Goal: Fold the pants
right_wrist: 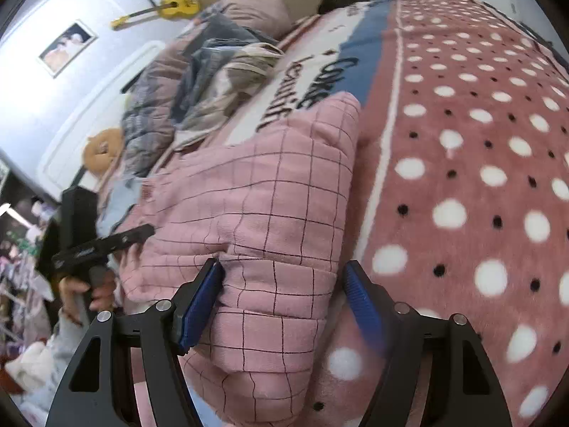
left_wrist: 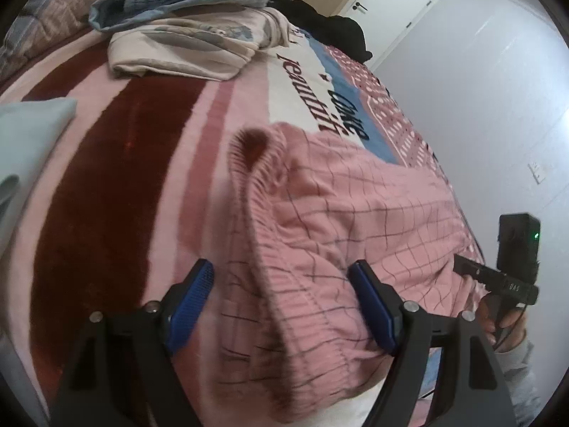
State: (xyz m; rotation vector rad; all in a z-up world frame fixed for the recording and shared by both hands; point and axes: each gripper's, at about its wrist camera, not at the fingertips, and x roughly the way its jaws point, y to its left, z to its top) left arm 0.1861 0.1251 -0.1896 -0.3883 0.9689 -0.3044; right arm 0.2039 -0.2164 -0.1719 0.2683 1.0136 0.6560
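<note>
Both tongs, left tongs (left_wrist: 284, 291) and right tongs (right_wrist: 284, 291), gape over the pink pants (right_wrist: 256, 192) mid-fold; next, pinching the near edge

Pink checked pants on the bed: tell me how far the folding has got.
Done: the pink checked pants already lie doubled into a thick bundle on the blanket, ribbed waistband showing. In hand: nothing is gripped; the left gripper and right gripper are both open, each straddling an edge of the bundle. Left: the fabric is bunched and uneven, so a final fold and smoothing seem due.
</note>
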